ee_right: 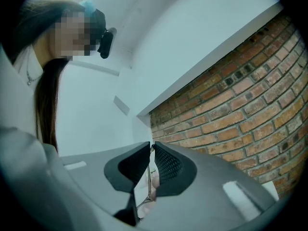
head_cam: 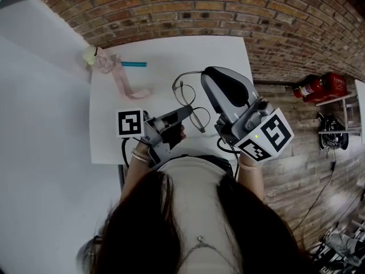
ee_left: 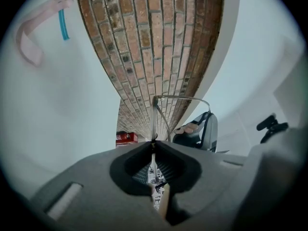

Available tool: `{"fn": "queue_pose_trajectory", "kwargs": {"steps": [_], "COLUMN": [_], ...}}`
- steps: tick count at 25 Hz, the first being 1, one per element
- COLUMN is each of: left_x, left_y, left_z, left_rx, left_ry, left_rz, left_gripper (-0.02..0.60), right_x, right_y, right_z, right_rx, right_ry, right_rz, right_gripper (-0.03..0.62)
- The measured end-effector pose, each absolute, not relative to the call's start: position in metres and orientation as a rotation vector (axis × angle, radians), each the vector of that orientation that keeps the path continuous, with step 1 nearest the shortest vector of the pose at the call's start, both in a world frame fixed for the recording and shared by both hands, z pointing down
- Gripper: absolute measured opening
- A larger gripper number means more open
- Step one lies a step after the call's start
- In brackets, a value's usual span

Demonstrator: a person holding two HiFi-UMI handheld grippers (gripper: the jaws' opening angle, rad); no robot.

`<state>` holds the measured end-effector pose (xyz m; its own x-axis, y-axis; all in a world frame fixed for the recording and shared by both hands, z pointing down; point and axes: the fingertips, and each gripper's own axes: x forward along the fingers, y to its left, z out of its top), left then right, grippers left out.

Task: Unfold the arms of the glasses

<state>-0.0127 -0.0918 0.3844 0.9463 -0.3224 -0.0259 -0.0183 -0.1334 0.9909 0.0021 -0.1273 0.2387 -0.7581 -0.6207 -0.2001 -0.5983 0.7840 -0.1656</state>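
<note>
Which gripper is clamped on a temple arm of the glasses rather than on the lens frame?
The right gripper: its jaws are shut on the thin arm that arcs away from the lenses. The left gripper pinches the glasses at the front frame.

White square tabletop (head_cam: 171, 56) in the middle, pushed up close to a red brick wall (head_cam: 239, 10). Over at its far left corner is a pale pink ribbon-like strip (head_cam: 121, 80), curling loosely across the surface, with one end by a small pale yellow-green lump (head_cam: 89, 56) right at the table's edge. Just beside the strip lies a short teal stick (head_cam: 134, 64), flat on the white. Off to the right, grey wooden plank floor (head_cam: 291, 170) — and there's a red fire extinguisher (head_cam: 315, 87) near the foot of the brick. A thin dark cable (head_cam: 332, 165) trails across the planks. To the left of the table stands a plain white wall panel (head_cam: 34, 124).
</note>
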Motion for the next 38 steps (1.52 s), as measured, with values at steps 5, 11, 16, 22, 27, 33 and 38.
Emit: {"fn": "queue_pose_trajectory", "kwargs": {"steps": [5, 11, 16, 22, 27, 33, 38], "left_x": [-0.009, -0.007, -0.004, -0.002, -0.006, -0.009, -0.014], "left_y": [-0.088, -0.087, -0.082, -0.079, -0.084, -0.088, -0.092], "left_z": [0.384, 0.385, 0.383, 0.381, 0.383, 0.383, 0.384], "left_rx": [1.700, 1.707, 1.704, 1.706, 1.709, 1.700, 1.692], "left_ry": [-0.253, -0.236, -0.218, -0.219, -0.229, -0.250, -0.267], "left_rz": [-0.249, -0.233, -0.228, -0.220, -0.226, -0.251, -0.268], "left_gripper": [0.020, 0.020, 0.020, 0.020, 0.020, 0.020, 0.020], "right_x": [0.005, 0.005, 0.007, 0.012, 0.010, 0.009, 0.007], "right_y": [-0.127, -0.130, -0.129, -0.129, -0.130, -0.128, -0.127], "right_z": [0.237, 0.238, 0.237, 0.235, 0.235, 0.235, 0.236], "right_rx": [-0.958, -0.969, -0.972, -0.979, -0.981, -0.957, -0.950], "right_ry": [2.724, 2.715, 2.710, 2.699, 2.693, 2.690, 2.688], "right_rz": [-0.136, -0.135, -0.137, -0.137, -0.130, -0.129, -0.133], "right_gripper": [0.037, 0.037, 0.037, 0.037, 0.040, 0.041, 0.043]}}
